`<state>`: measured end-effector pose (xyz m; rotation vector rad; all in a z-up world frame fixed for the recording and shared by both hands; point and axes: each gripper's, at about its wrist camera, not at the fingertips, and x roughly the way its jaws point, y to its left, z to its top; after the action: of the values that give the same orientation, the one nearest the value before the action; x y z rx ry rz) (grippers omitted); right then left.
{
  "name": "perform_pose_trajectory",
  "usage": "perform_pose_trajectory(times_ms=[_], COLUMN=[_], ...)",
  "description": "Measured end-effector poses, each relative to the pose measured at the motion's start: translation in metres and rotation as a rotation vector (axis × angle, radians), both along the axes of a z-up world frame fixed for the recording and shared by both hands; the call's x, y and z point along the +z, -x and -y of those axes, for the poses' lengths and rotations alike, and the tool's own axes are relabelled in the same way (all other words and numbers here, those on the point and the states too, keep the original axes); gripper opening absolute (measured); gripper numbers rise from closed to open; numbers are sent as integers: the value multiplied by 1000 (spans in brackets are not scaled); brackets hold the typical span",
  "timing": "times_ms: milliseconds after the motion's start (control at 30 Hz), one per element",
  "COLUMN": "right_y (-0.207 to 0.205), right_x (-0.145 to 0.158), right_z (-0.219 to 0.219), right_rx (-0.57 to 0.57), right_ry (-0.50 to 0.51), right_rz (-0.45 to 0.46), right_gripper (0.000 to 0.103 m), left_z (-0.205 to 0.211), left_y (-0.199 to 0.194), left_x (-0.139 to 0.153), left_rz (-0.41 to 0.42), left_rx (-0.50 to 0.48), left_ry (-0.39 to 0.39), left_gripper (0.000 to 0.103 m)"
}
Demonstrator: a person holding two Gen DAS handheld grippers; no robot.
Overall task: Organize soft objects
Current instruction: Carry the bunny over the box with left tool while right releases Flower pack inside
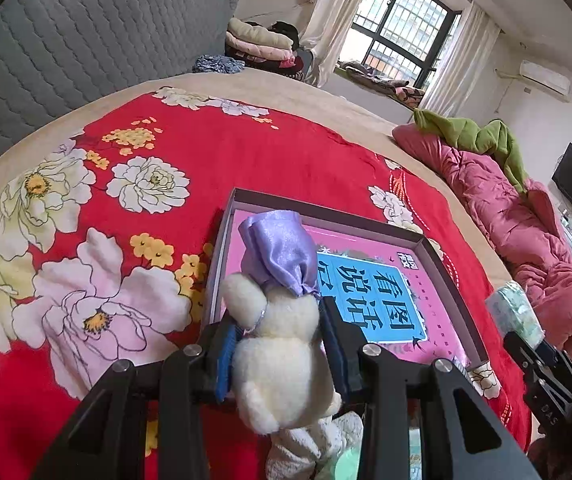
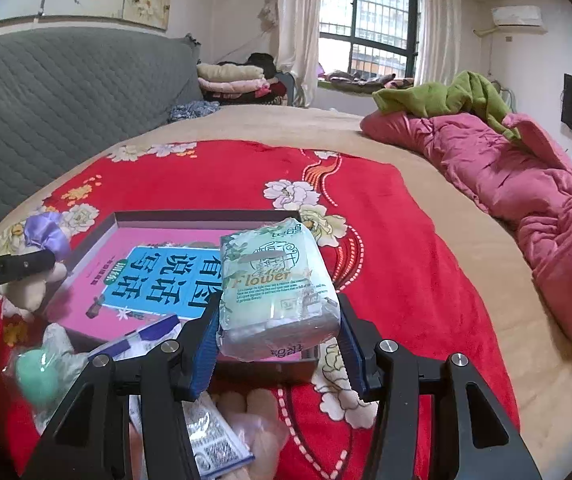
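My left gripper [image 1: 278,320] is shut on a cream plush toy with a purple satin skirt [image 1: 278,336], held above the near left corner of a shallow pink-lined box [image 1: 426,240] on the red floral blanket. My right gripper [image 2: 278,324] is shut on a pale green "Flower" tissue pack [image 2: 278,284], held over the near edge of the same box [image 2: 206,216]. The plush [image 2: 46,236] and left gripper show at the left of the right wrist view. The tissue pack [image 1: 514,312] shows at the right of the left wrist view.
More soft items lie on the blanket near me: a mint-green plush [image 2: 38,372], a blue-and-white packet [image 2: 210,436] and a beige plush [image 2: 258,416]. A pink quilt [image 2: 526,184] with a green blanket lies to the right. A grey headboard [image 2: 46,96] is at the left.
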<state>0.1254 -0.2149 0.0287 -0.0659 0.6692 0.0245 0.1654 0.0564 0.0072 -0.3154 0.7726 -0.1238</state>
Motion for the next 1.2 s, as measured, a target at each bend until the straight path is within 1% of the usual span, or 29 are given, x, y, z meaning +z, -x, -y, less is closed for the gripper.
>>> perform_pose_trajectory(times_ms=[200,567,833,1100,1200], right_y=[-18,-41,-55,-61,-64], right_x=[-8,-27,-43,-50,-54], right_z=[-2,-4,-14,-14,-14], right_rx=[7,28,49,42,35], right_ry=[-11,-46,-14,-12,0], right_rz=[-25,-122,-221,-268,-302], right_gripper=[54,54,54,54,54], left_z=[4,6,11,12,12], left_y=[-10,-21,-25,-27,-28], left_x=[-5,-19,-26,-31,-32], left_rz=[-25,-92,-126,-149,-153], left_rx=[-25,-42,-71,-76,-78], left_ry=[-1,0,-9,-16,-17], left_gripper=[38,38,38,38,38])
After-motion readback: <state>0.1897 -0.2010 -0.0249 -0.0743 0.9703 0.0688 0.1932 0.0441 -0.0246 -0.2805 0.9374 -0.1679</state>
